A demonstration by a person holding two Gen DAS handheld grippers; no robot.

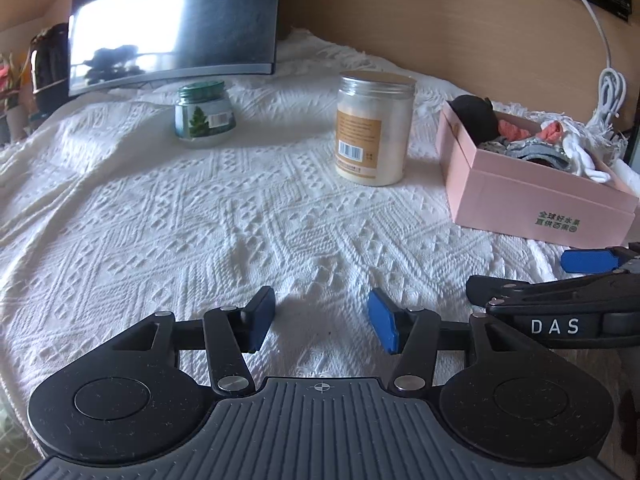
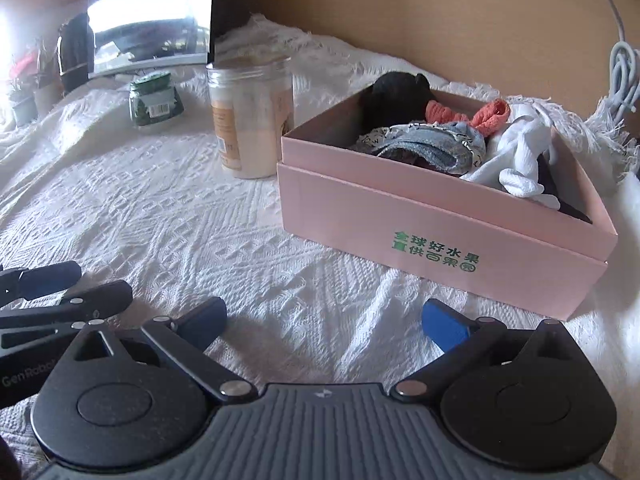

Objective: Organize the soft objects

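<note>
From the left wrist view, the left claw [image 1: 322, 320] hangs low over the white woven cloth [image 1: 200, 208], its blue pads spread wide with nothing between them. Far ahead stand a green-lidded jar [image 1: 204, 114] on the left and a tall cream-filled jar [image 1: 374, 128] toward the middle; at the far right sits the pink box [image 1: 532, 196], with the soft things heaped inside it. The right claw [image 1: 532, 280] reaches in at the near right edge. From the right wrist view, the right claw [image 2: 324, 324] is also wide open and empty, just short of the pink box [image 2: 440, 236], which fills the right half of the scene. Inside lie a black plush piece [image 2: 394, 96] at the far corner, orange knit bits [image 2: 490, 114], a denim-blue fabric item [image 2: 432, 146] in the middle, and white socks [image 2: 520, 160] toward the right. No soft item shows loose on the cloth, so the sorting looks close to finished. If tidying inside the box is the step, I would bring the right claw over the near wall from above, pinch one item only, and keep the left claw free to steady the box, since its light card walls would likely slide on the cloth.
</note>
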